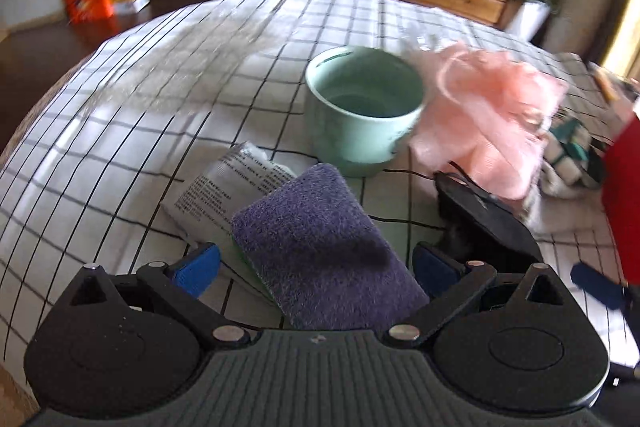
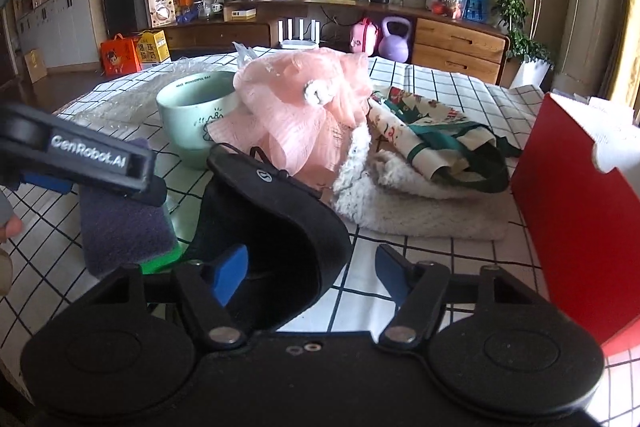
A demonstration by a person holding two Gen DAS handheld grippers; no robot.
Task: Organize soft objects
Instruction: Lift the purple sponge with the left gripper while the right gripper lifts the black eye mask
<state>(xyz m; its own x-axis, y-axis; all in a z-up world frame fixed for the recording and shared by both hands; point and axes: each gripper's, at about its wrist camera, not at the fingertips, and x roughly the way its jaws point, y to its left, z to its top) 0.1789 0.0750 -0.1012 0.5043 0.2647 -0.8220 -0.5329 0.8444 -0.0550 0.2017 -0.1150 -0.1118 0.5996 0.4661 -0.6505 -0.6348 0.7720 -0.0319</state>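
A purple scouring sponge (image 1: 320, 239) with a green underside lies on the checked tablecloth, between the blue pads of my left gripper (image 1: 316, 267). The jaws stand open around it, pads just clear of its sides. A black cap (image 2: 272, 219) rests to the right of the sponge (image 2: 120, 227). My right gripper (image 2: 311, 274) straddles the cap's brim, open: its left pad sits against the cap and its right pad stands apart. Behind lie a pink mesh bath pouf (image 2: 304, 107), a white fluffy cloth (image 2: 404, 199) and a printed tote bag (image 2: 432, 131).
A pale green mug (image 1: 362, 111) stands just beyond the sponge, touching the pouf (image 1: 492, 115). A printed packet (image 1: 224, 187) lies under the sponge's left edge, with bubble wrap (image 1: 168, 67) further back. A red box (image 2: 576, 203) stands at the right. Shelves and drawers line the far wall.
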